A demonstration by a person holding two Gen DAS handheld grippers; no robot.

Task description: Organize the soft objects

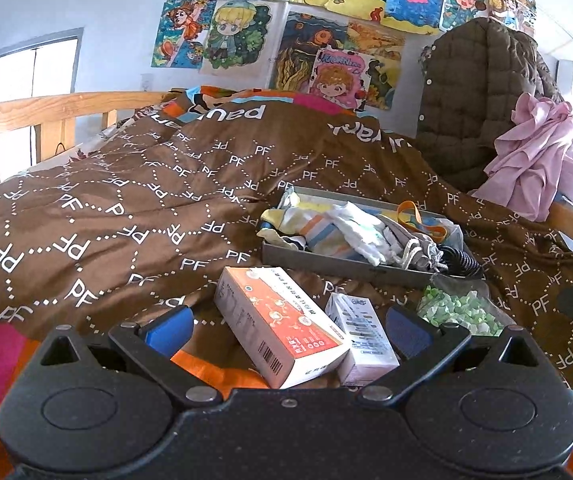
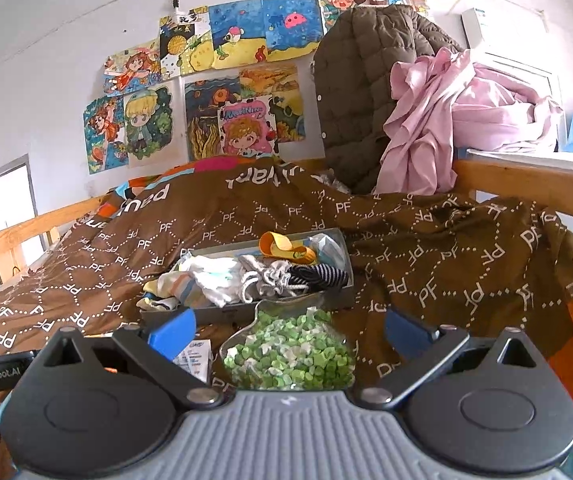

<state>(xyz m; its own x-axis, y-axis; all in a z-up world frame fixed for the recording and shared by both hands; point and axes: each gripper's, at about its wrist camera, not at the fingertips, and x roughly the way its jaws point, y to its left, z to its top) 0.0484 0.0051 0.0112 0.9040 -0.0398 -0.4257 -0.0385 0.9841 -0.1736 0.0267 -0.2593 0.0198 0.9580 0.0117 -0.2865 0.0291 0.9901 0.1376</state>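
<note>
A grey tray (image 1: 338, 266) lies on the brown quilt and holds several small cloth items: striped socks, a white cloth (image 1: 360, 228), a grey drawstring pouch (image 1: 410, 248), an orange strap (image 1: 420, 216). It also shows in the right wrist view (image 2: 206, 314). My left gripper (image 1: 288, 322) is open, with an orange-and-white box (image 1: 282, 326) and a small white box (image 1: 360, 338) lying between its fingers. My right gripper (image 2: 288, 328) is open above a clear bag of green and white pieces (image 2: 290, 350), which also shows in the left wrist view (image 1: 462, 310).
The brown "PF" quilt (image 1: 126, 200) covers the bed. A wooden rail (image 1: 26, 114) runs along the left. A brown quilted jacket (image 2: 358, 96) and pink cloth (image 2: 446, 116) hang over the far right rail. Drawings cover the wall.
</note>
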